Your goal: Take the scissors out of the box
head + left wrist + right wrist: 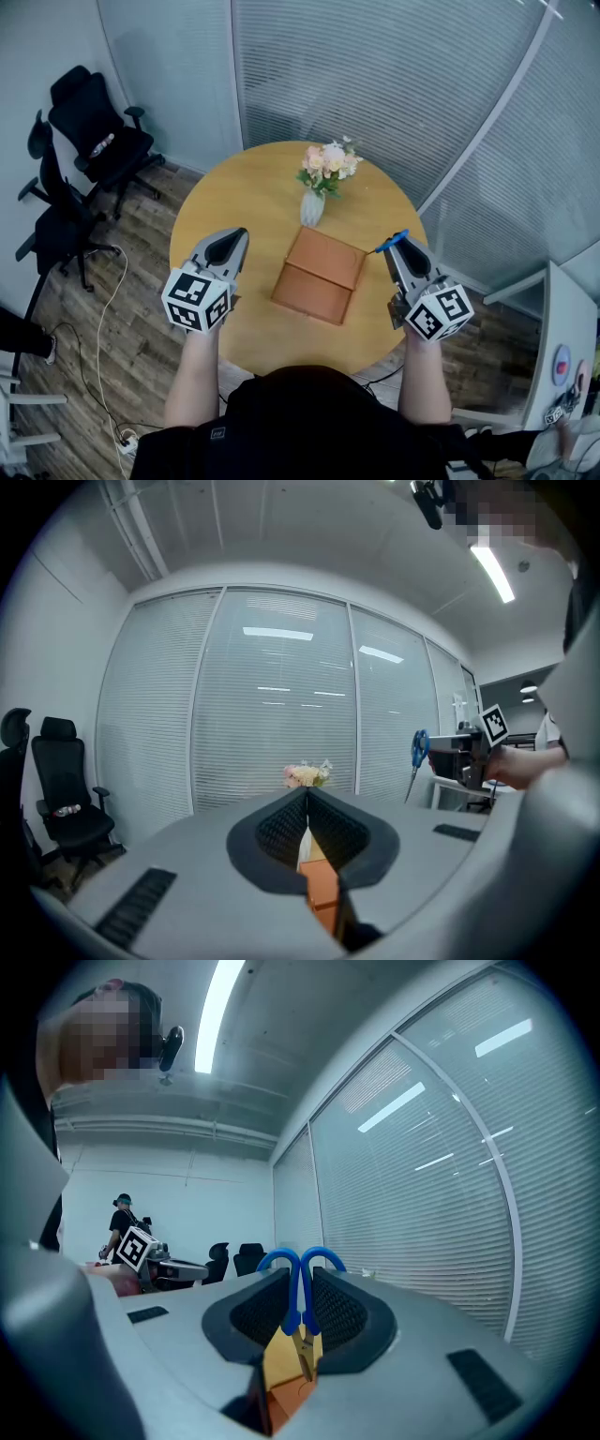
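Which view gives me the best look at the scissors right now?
Right gripper view: the scissors sit clamped in the right tongs, blue handles up close. Head view shows only a blue tip at those tongs; left gripper view shows them small, far right.

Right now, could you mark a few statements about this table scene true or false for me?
1. The right gripper holds blue-handled scissors. True.
2. The scissors lie in the brown box. False: they are clamped between the right gripper's jaws, off to the box's right side.
3. A vase of flowers stands on the table just beyond the box. True.
4. The left gripper grips the box. False: its jaws are together with nothing between them, and it is held to the left of the box.
5. The table is square. False: it is round.
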`<state>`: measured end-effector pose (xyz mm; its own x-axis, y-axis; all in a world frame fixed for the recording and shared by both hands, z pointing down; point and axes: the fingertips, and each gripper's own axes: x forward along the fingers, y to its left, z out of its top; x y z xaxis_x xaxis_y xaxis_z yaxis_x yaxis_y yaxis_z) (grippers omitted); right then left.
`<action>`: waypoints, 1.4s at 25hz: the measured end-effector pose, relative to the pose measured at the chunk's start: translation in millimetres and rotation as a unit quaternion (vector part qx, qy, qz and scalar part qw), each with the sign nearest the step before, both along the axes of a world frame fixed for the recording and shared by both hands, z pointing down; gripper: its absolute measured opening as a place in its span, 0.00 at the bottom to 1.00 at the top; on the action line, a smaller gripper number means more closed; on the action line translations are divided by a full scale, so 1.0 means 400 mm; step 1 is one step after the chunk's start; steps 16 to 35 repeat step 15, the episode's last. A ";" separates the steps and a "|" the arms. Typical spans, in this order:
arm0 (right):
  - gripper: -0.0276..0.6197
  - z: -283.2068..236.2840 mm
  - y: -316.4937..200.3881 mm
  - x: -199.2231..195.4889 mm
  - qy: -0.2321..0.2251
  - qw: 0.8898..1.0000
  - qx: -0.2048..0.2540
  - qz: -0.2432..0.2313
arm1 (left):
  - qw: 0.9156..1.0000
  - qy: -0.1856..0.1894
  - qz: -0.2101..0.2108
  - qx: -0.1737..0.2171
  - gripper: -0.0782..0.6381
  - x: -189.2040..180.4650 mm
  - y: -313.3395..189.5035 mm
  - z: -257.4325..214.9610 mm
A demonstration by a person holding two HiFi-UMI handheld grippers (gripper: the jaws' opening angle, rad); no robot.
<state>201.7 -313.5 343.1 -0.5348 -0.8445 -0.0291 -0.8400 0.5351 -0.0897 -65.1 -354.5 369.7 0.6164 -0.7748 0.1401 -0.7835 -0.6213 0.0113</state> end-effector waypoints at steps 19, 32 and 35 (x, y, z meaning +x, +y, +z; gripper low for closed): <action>0.18 0.016 0.003 0.005 -0.008 1.000 -0.007 0.002 | 1.000 0.008 0.006 -0.005 0.13 0.006 0.003 0.004; 0.18 0.016 0.003 0.005 -0.008 1.000 -0.007 0.002 | 1.000 0.008 0.006 -0.005 0.13 0.006 0.003 0.004; 0.18 0.016 0.003 0.005 -0.008 1.000 -0.007 0.002 | 1.000 0.008 0.006 -0.005 0.13 0.006 0.003 0.004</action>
